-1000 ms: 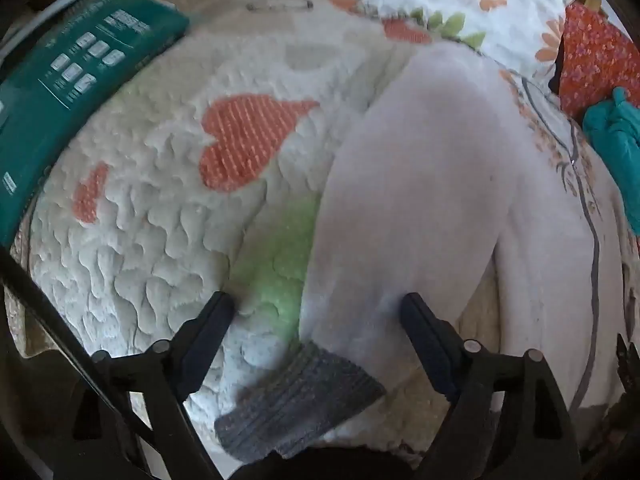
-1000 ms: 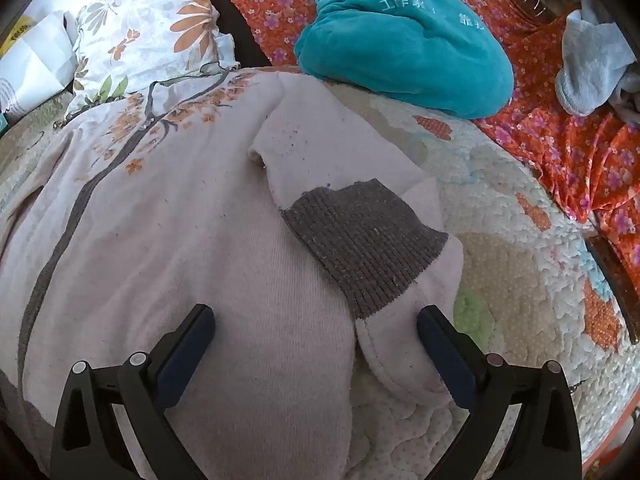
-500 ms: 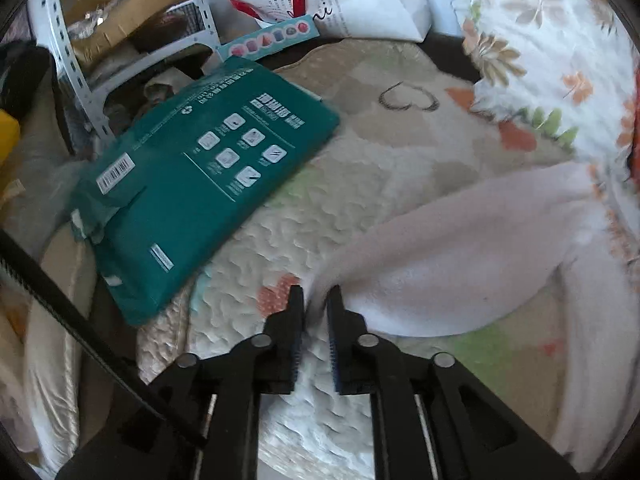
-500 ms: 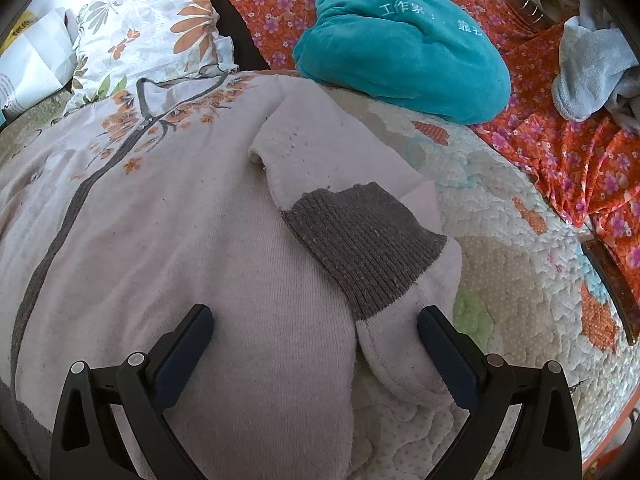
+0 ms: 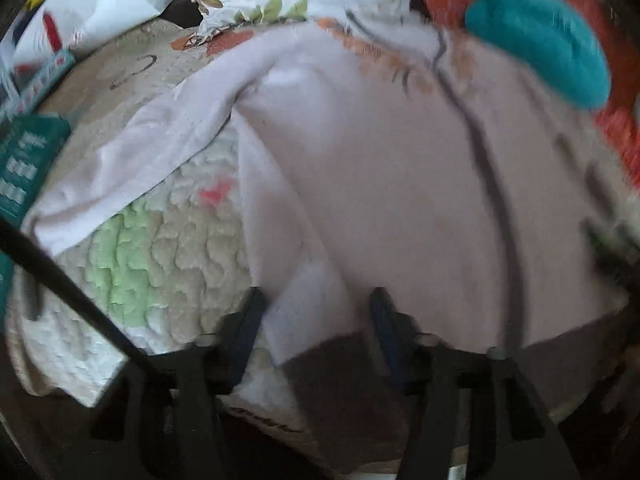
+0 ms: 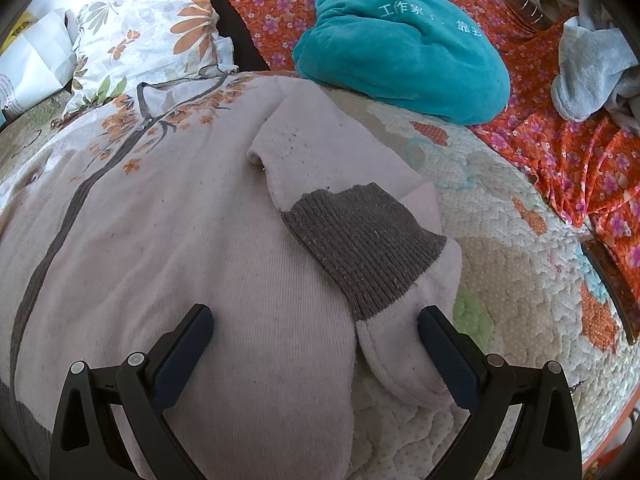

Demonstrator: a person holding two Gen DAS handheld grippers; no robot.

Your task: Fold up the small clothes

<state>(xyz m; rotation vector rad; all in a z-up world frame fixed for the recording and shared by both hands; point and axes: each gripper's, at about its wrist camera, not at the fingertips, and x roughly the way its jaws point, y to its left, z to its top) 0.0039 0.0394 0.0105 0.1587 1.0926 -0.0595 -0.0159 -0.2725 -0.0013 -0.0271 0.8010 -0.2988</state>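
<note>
A pale pink knit sweater (image 6: 168, 240) with a grey zip line and orange flower print lies flat on a quilted bedspread (image 6: 512, 264). Its right sleeve is folded across the body, grey ribbed cuff (image 6: 364, 248) on top. My right gripper (image 6: 316, 344) is open and empty, hovering over the sweater just below that cuff. In the blurred left wrist view the sweater (image 5: 380, 184) fills the middle, and the left sleeve hangs doubled toward me. My left gripper (image 5: 316, 328) is open, its jaws either side of the sleeve end with the dark cuff (image 5: 340, 372).
A teal plush bundle (image 6: 400, 52) lies beyond the sweater on an orange floral cloth (image 6: 560, 152). A floral pillow (image 6: 148, 36) sits at the back left. A green packet (image 5: 24, 168) lies at the left bed edge. Grey clothes (image 6: 588, 68) are piled far right.
My left gripper, shut on the left sleeve half a second ago, has swung back over the sweater and now stands open around the sleeve end. The right gripper has barely moved.
</note>
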